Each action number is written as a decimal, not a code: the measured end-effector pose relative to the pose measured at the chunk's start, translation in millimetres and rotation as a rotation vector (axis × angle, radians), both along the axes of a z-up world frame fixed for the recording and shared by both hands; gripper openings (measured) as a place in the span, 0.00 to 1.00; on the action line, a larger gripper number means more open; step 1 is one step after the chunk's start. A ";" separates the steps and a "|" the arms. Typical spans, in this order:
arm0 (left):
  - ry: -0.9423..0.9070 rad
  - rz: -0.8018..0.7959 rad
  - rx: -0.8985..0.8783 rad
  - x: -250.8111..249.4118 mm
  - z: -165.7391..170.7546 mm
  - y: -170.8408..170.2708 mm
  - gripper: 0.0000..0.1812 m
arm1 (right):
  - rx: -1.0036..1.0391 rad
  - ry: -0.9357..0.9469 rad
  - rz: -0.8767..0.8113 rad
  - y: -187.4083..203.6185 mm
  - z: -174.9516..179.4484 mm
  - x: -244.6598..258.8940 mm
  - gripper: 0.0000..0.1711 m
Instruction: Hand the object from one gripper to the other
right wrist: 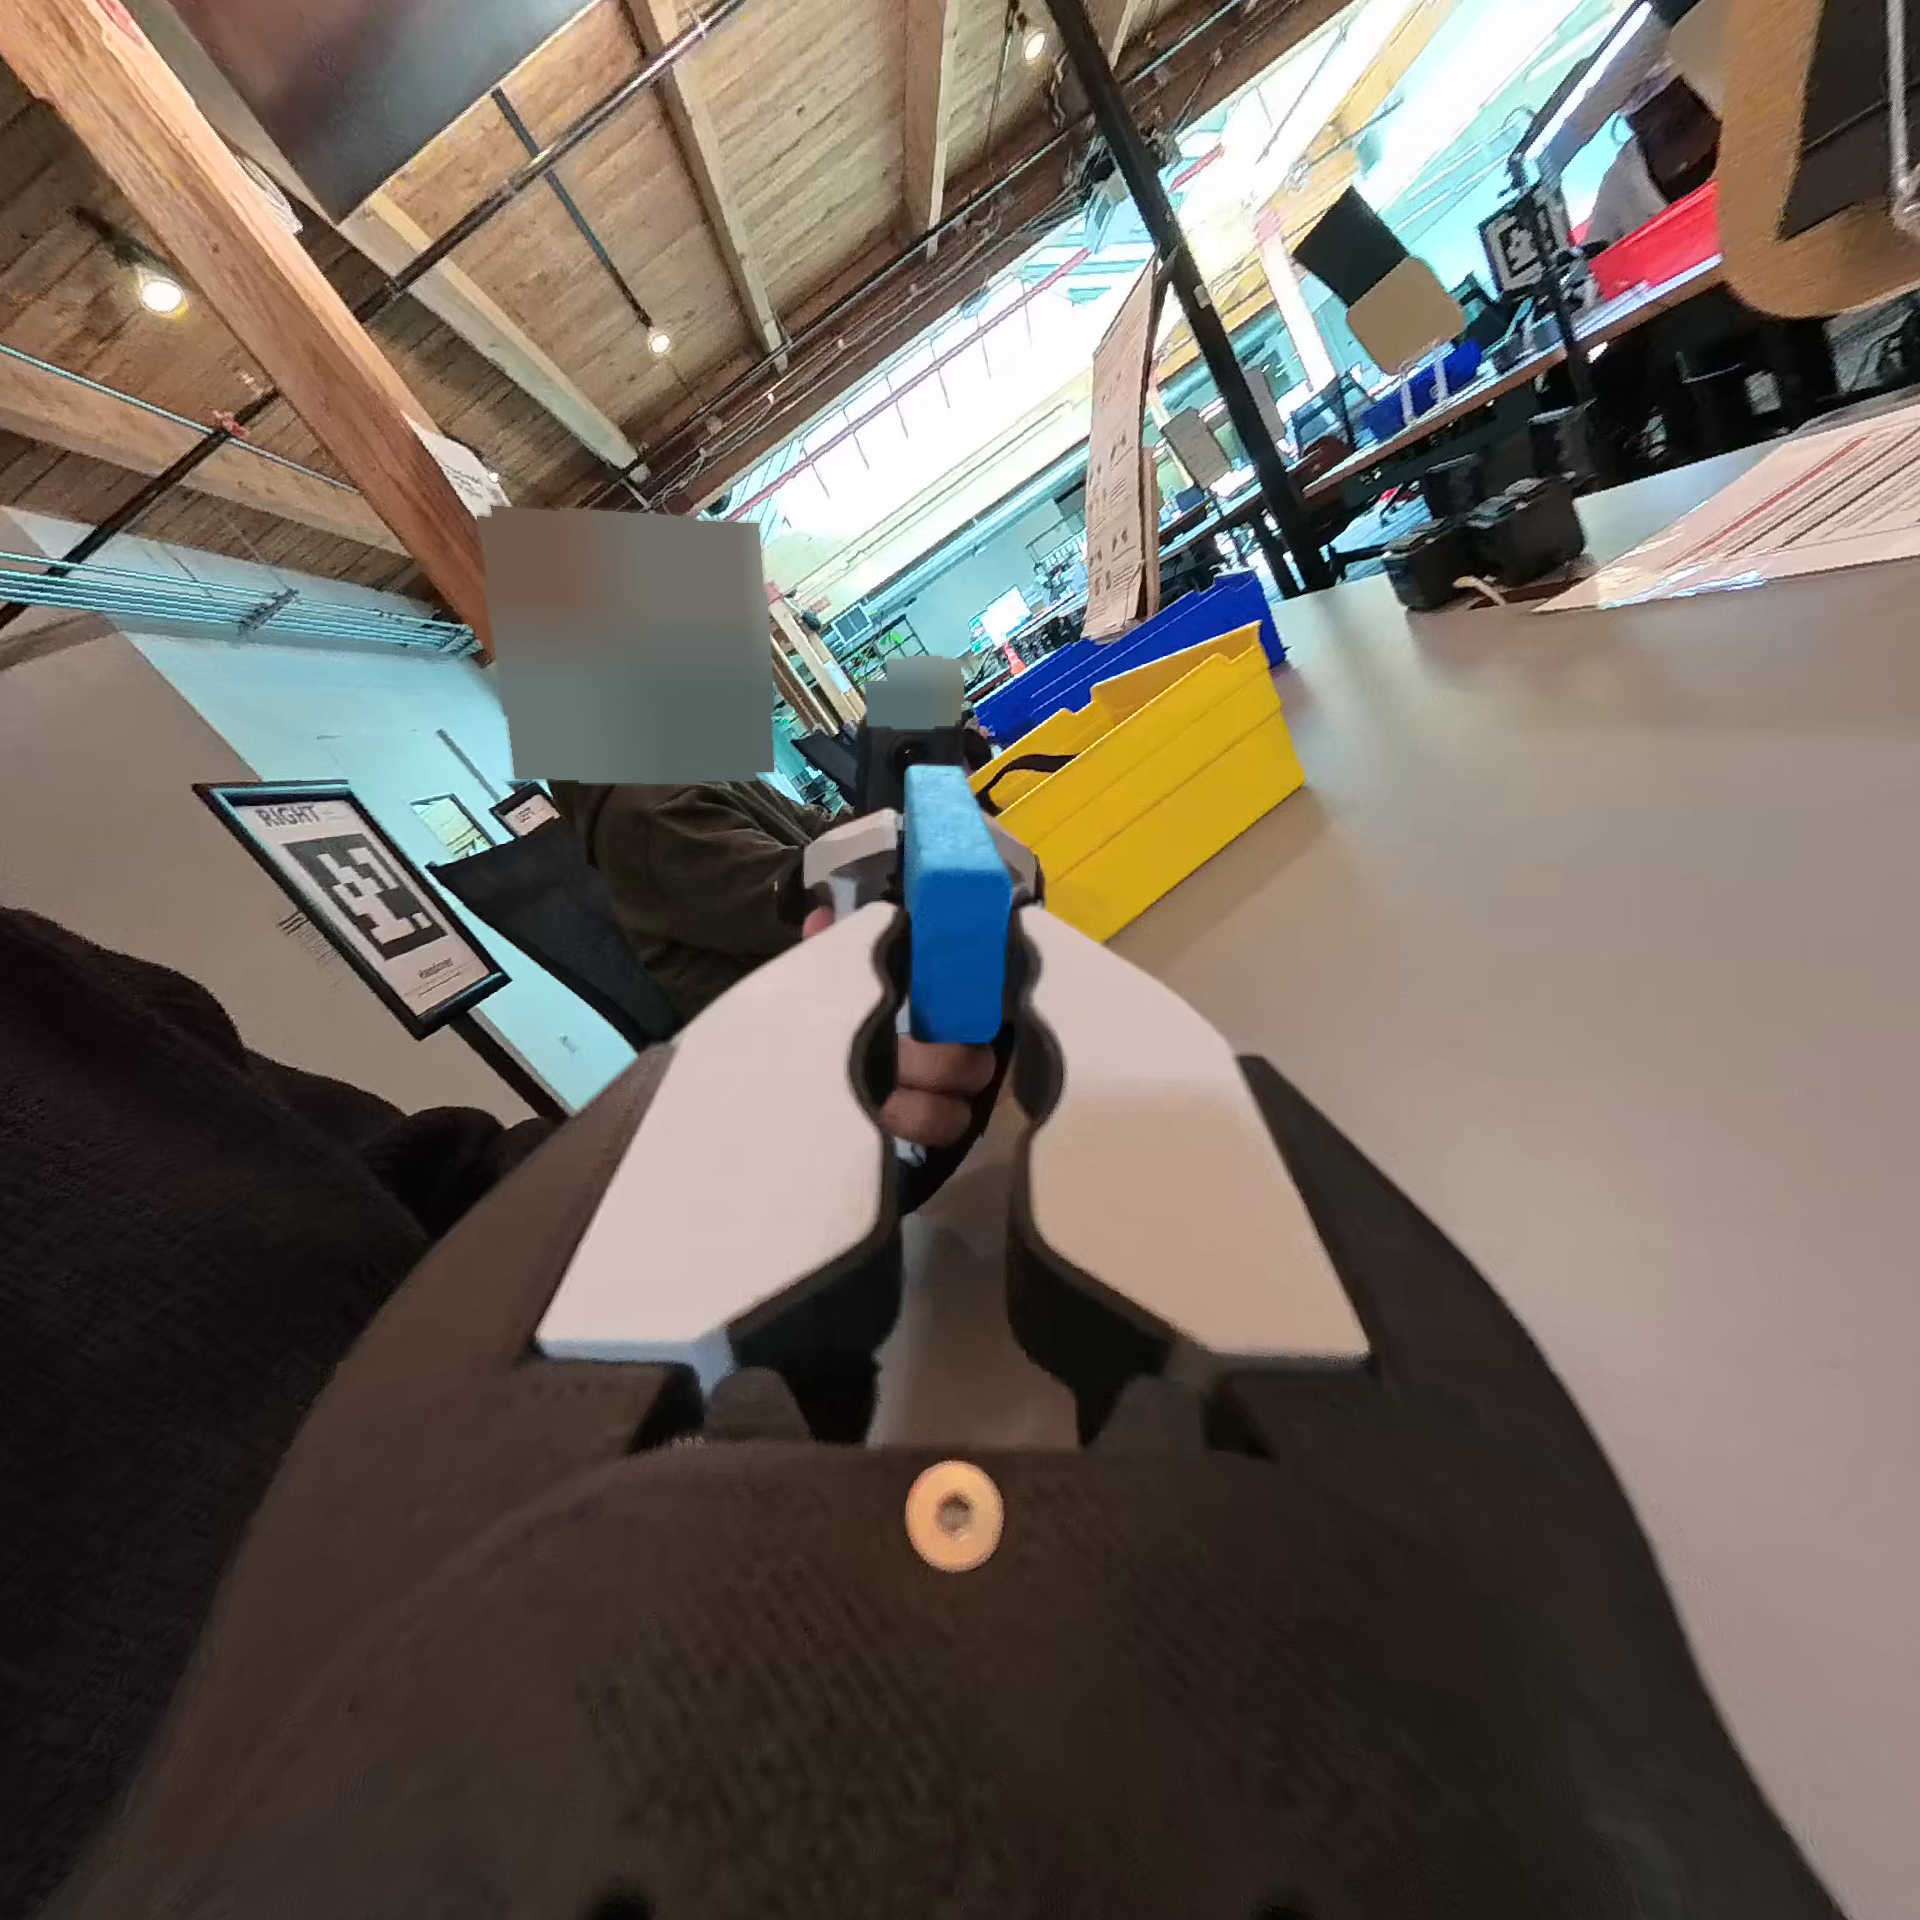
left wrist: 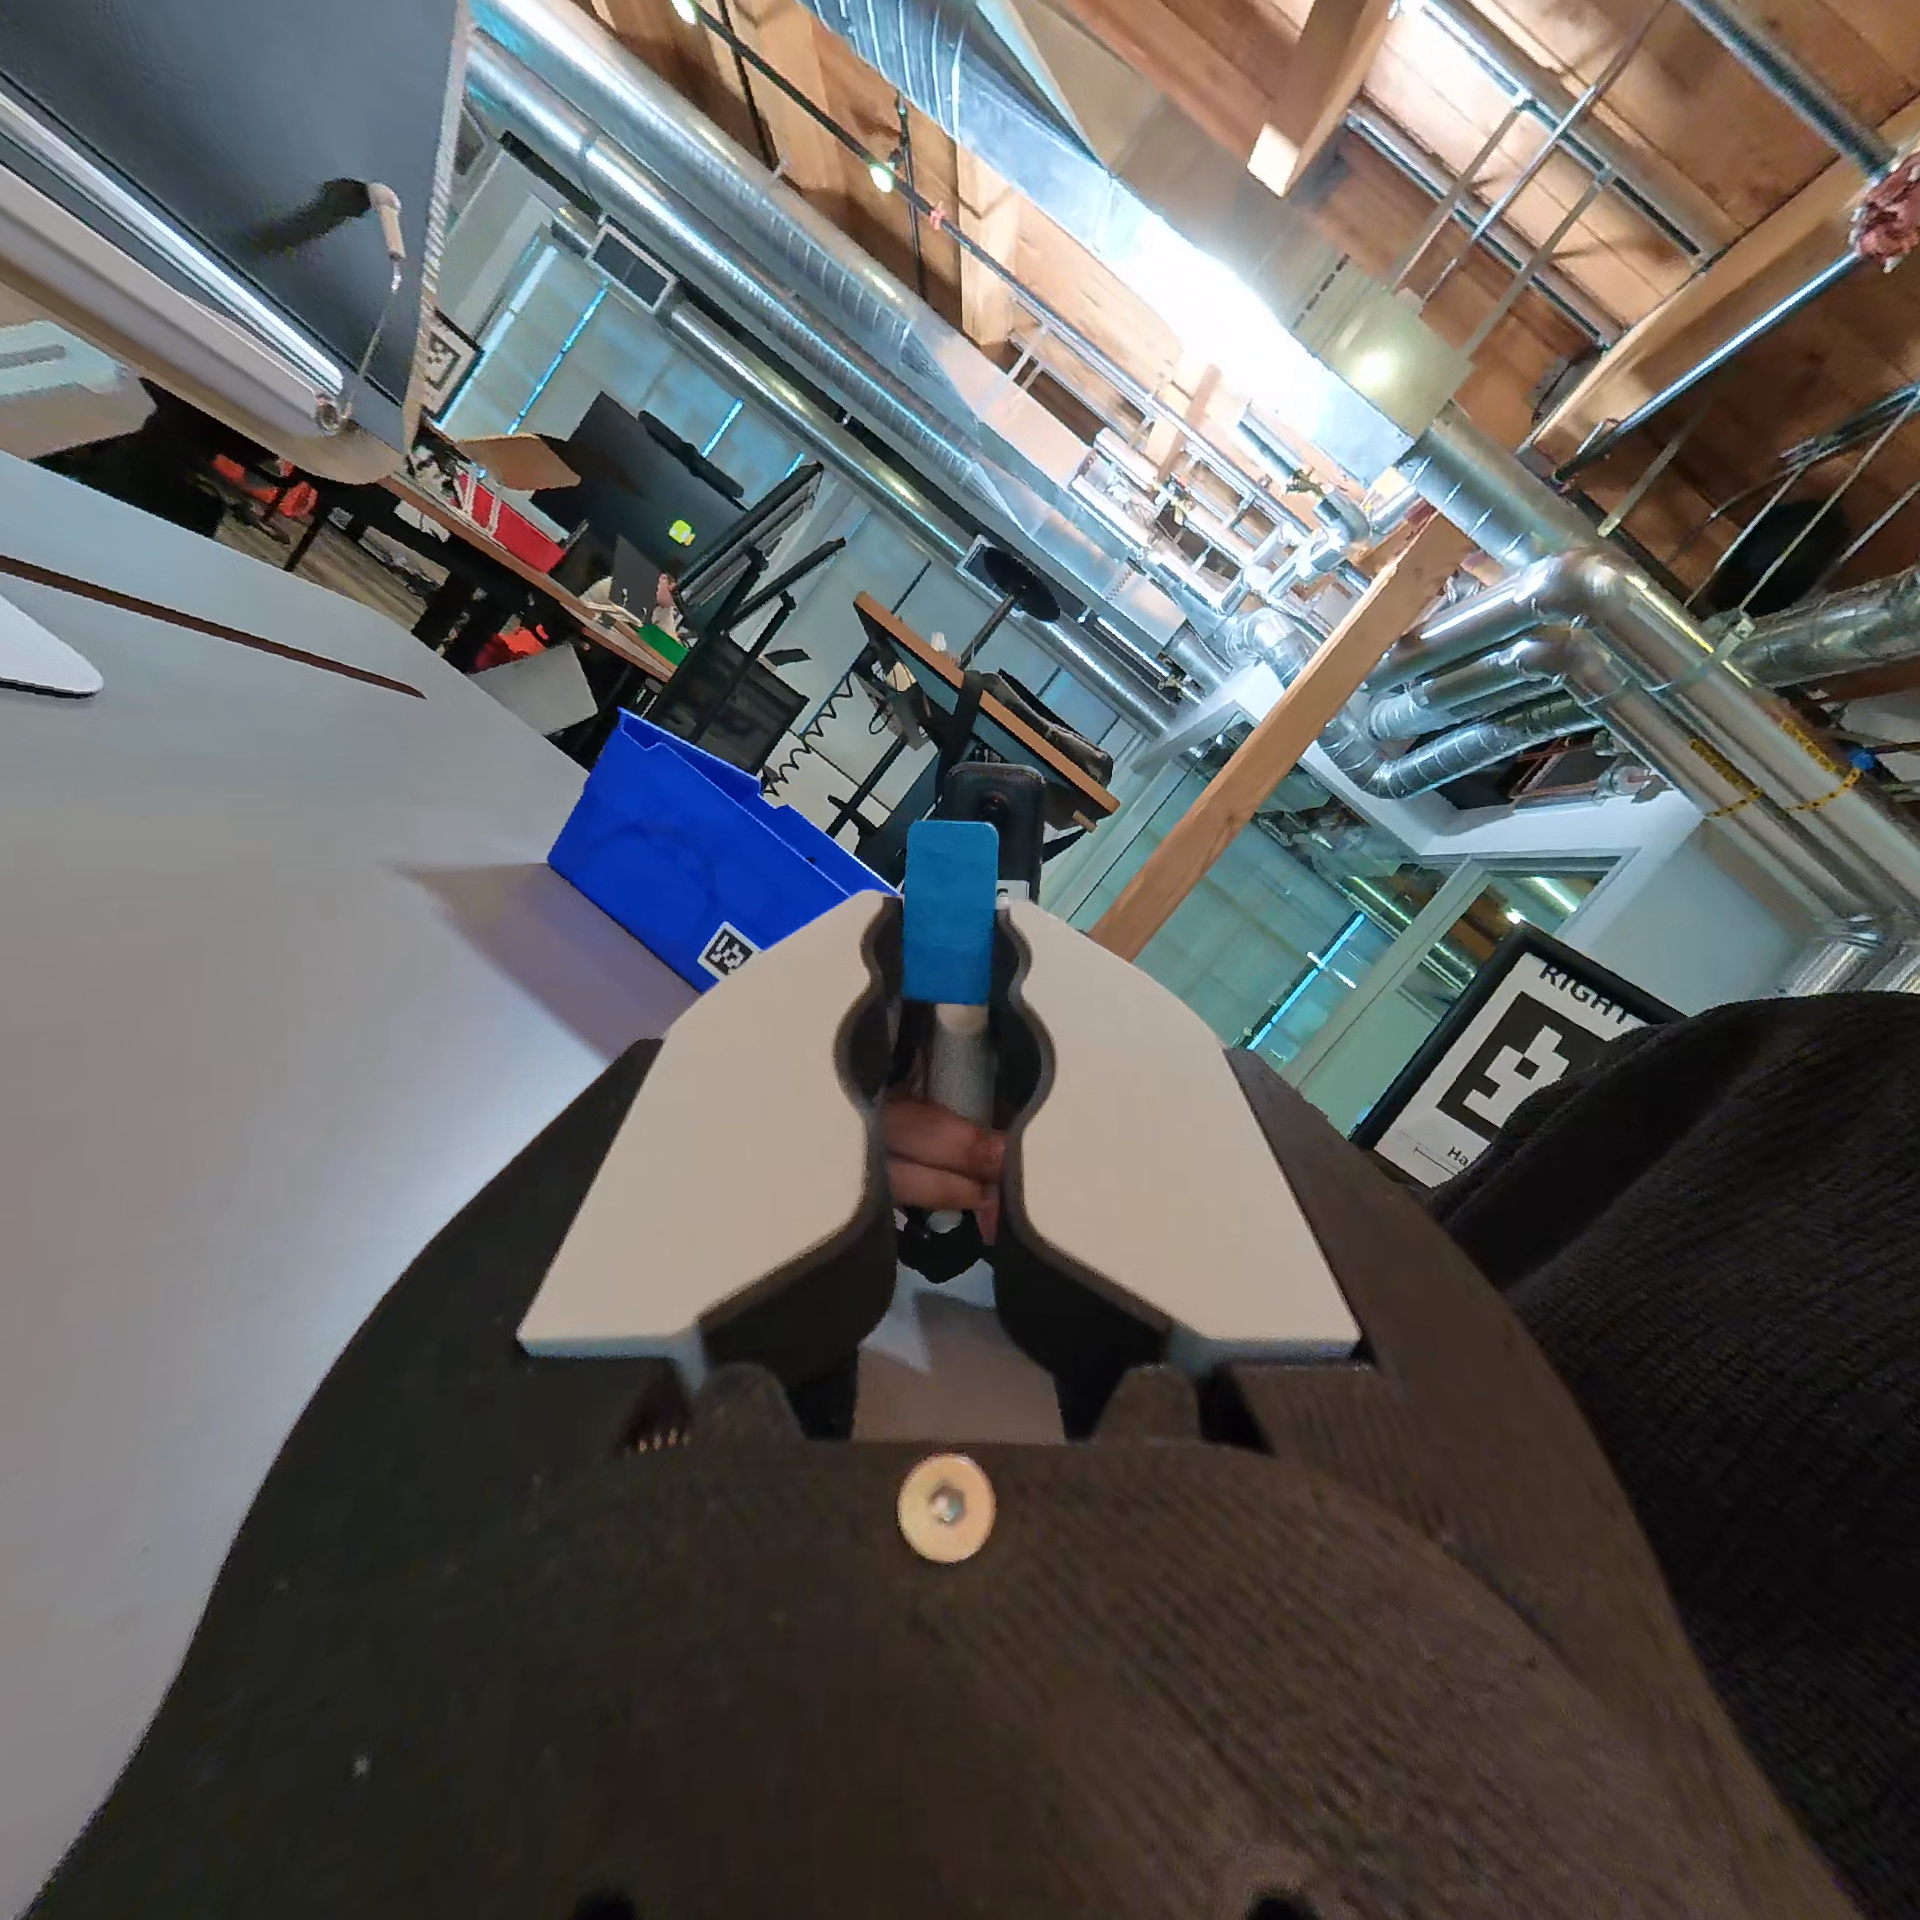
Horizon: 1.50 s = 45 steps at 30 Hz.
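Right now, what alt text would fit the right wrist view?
A blue foam block is pinched between the jaws of the right gripper, with the left gripper gripping its far end. Behind them, a yellow bin and a blue bin sit on a pale table.

A blue bin (left wrist: 675, 852) sits on the pale grey worktop (left wrist: 260, 935), a square black-and-white marker on its wall. In the right wrist view a yellow bin (right wrist: 1164, 800) stands just before a second blue bin (right wrist: 1132, 644) (rims close, contact unclear). A framed marker sign (right wrist: 353, 894) stands beyond the edge.
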State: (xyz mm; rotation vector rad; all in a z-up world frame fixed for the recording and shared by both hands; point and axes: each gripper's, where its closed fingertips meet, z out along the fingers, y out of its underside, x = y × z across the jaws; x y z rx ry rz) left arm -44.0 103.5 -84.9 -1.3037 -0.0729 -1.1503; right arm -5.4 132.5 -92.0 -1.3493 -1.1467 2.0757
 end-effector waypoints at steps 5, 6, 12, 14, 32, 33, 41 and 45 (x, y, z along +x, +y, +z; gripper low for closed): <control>0.002 -0.001 -0.015 0.4 -2.1 0.9 0.09 | 0.024 0.001 -0.006 0.5 1.8 1.4 0.10; 0.008 0.008 -0.028 -0.5 -4.1 2.2 0.09 | 0.031 -0.004 -0.012 1.3 1.0 1.1 0.10; 0.271 0.328 -0.165 -32.2 -26.0 16.6 0.43 | 0.071 -0.106 -0.132 27.0 -13.3 0.2 0.10; 0.476 0.415 -0.212 -37.9 -36.5 19.2 0.48 | 0.046 -0.155 -0.155 35.4 -20.5 -0.3 0.10; 1.534 0.354 -0.232 11.2 -107.6 22.7 0.20 | 0.025 -0.393 0.066 7.7 -60.1 -2.9 0.10; 1.515 0.348 -0.241 11.8 -106.7 22.9 0.20 | 0.023 -0.372 0.066 7.7 -57.7 -3.2 0.11; 1.088 0.330 -0.290 7.8 -83.9 23.6 0.20 | 0.090 -0.108 -0.142 31.5 -18.3 -1.6 0.40; 0.454 0.109 -0.279 24.9 -54.6 19.1 0.19 | 0.357 0.026 -0.267 30.5 -2.3 1.4 0.54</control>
